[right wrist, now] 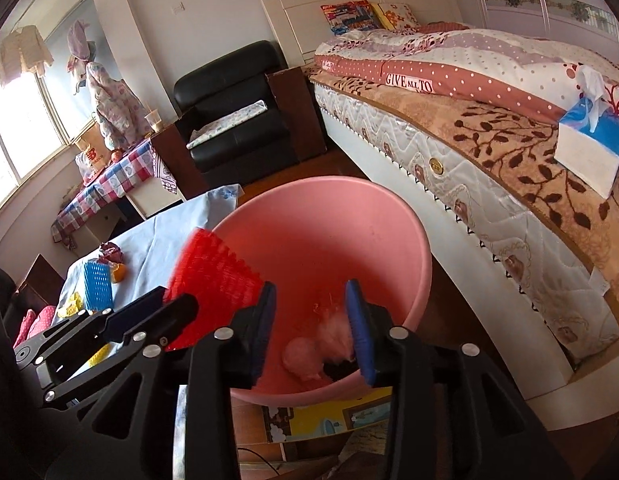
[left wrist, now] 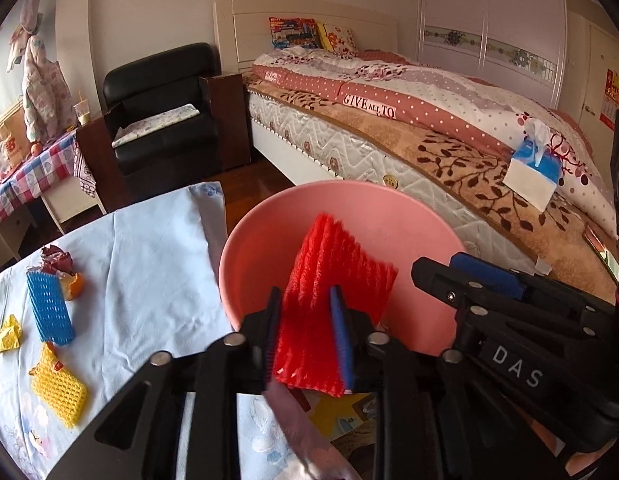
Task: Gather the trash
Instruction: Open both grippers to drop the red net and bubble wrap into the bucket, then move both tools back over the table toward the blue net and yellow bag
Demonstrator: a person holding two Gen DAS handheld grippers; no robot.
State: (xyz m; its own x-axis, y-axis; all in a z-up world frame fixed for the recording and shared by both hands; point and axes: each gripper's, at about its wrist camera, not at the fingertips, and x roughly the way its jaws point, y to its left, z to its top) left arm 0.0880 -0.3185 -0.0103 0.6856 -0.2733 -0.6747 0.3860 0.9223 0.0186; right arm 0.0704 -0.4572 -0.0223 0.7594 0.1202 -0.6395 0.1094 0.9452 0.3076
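Left gripper (left wrist: 305,336) jaws part-open, red foam net (left wrist: 329,300) loose between them over pink basin (left wrist: 389,200). Right gripper (right wrist: 315,332) part-open, empty. Risk: net snags on a pad and misses.

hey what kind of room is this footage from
Most likely a home bedroom. A made bed with a patterned quilt and pillows fills one side, a sliding-door wardrobe stands behind it, and a black armchair sits near the headboard.
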